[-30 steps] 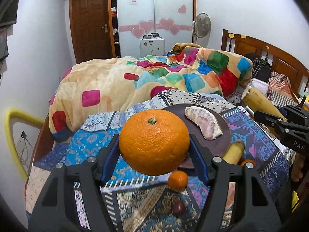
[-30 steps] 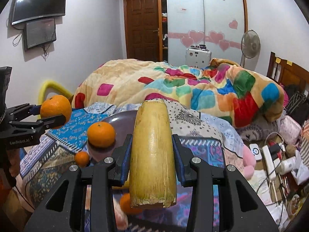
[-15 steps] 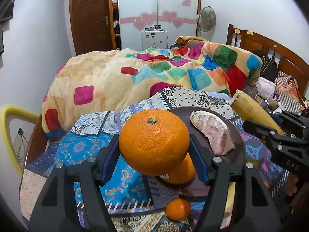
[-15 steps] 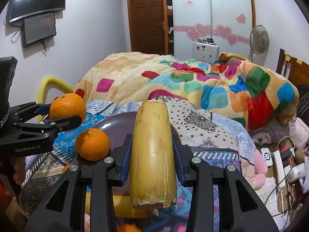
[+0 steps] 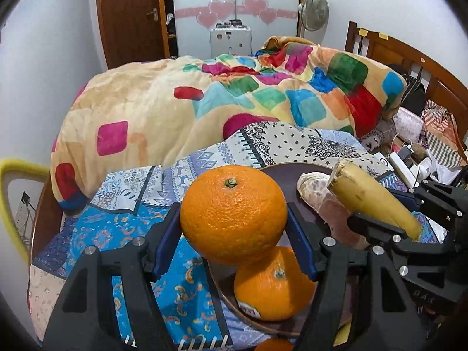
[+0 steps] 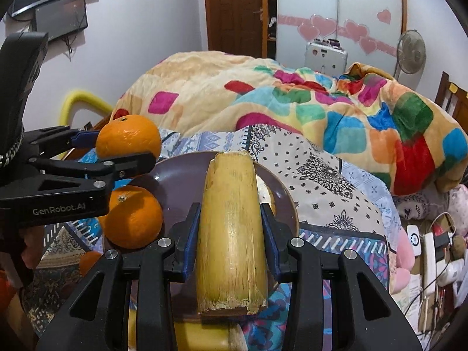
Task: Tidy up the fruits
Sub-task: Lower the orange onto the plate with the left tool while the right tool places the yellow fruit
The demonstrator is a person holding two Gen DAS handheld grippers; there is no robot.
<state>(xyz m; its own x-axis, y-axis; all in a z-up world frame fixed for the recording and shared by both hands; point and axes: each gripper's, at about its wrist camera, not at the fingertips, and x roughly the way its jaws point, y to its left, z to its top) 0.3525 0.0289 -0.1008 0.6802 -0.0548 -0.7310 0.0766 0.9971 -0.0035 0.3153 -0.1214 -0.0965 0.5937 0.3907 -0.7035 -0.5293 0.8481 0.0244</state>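
We saw left claw [image 5: 234, 228] clamping orange [image 5: 233, 215], right claw [image 6: 231, 234] clamping banana piece [image 6: 231, 234]; second orange [image 5: 272, 283] on plate [image 6: 181, 172] at six o'clock beneath.

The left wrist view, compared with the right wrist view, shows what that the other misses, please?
Only the left wrist view shows the peeled fruit segment on the plate. Only the right wrist view shows the wall screen. Both show the left gripper shut on an orange, the right gripper shut on a yellow cut stalk, a second orange on the brown plate, and the patchwork blanket.
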